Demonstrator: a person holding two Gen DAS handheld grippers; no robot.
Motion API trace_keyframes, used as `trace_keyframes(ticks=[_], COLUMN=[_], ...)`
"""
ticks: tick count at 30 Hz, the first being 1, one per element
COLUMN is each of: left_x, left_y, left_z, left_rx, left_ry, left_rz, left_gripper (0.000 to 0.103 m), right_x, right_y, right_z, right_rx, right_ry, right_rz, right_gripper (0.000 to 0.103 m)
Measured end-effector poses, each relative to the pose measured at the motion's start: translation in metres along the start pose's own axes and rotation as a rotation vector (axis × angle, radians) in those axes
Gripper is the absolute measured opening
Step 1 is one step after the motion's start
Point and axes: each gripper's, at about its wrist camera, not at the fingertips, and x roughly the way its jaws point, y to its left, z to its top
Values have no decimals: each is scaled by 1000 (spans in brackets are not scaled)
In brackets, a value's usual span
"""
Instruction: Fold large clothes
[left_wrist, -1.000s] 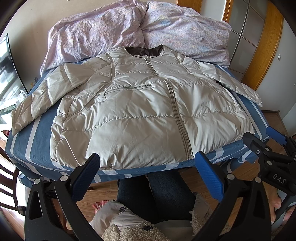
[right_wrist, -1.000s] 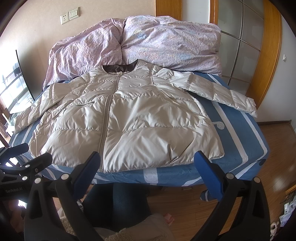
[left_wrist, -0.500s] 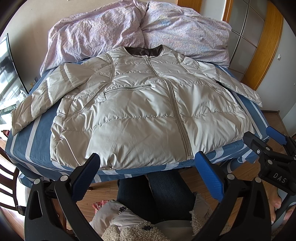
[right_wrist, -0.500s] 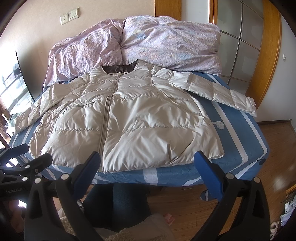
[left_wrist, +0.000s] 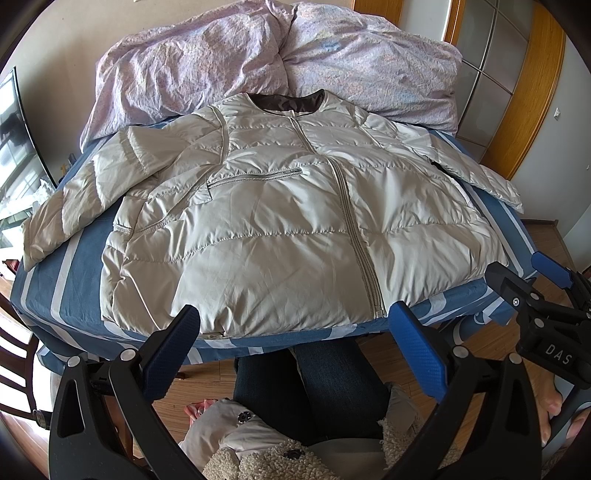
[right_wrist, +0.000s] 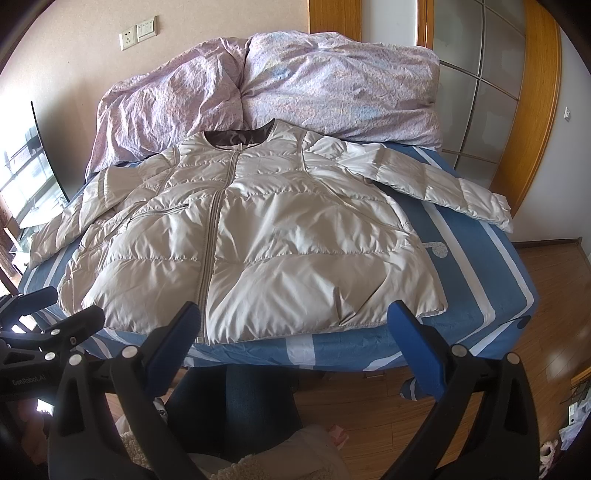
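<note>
Nothing has shifted since the earlier frames: both tools hang at the same spot off the foot of the bed, and the jacket lies as it did.

Nearest the lens, the left gripper (left_wrist: 291, 350) has its blue-padded jaws spread wide with nothing between them. The right gripper (right_wrist: 293, 347) is spread just as wide and also empty. White letters "DAS" show on the black body of the right tool in the left wrist view, and "GenRobot.AI" is printed on the left tool's body at the lower left edge of the right wrist view. Below the jaws are the person's legs (left_wrist: 314, 384) in dark jeans, with a fleecy garment at the bottom edge, over a wooden floor (right_wrist: 369, 406).

Just past the jaw tips, apart from them, the hem of the pale beige puffer jacket (left_wrist: 295, 229) runs along the foot edge of the bed (right_wrist: 480, 295). It lies flat, front up and zipped, with the collar at the far end and both sleeves spread outward. One cuff reaches the bed's left edge, the other the right edge.

Bare blue-and-white striped sheet shows on both sides of the jacket's body, wider on the right. Beyond the collar, a crumpled lilac duvet (right_wrist: 295, 85) is heaped at the head of the bed. A socket and switch plate (right_wrist: 138, 33) sit on the wall behind it.
</note>
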Motion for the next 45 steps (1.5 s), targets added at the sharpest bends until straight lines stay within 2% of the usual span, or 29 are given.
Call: trace_keyframes(ticks=[17,26,34,41,45], left_x=[1,14,32,45,56], left_y=[1,11,41,71,92], left_z=[1,14,38,66,81], left_rx=[-5,-18,-67,-107,-147], left_ry=[6,27,20,-11,-31], left_rz=[2,-11,-71,-107,-92], left_gripper=[102,102,102,102,102], right_x=[4,27,62,115,149], right_y=[-2,-25,-103,-201,-255], right_z=[2,22,50,68,71], right_rx=[13,91,352,721,931], right_ry=[7,8,-50,-33,-21], right_rz=[-6,-23,51,121,129], right_gripper=[101,101,101,101,98])
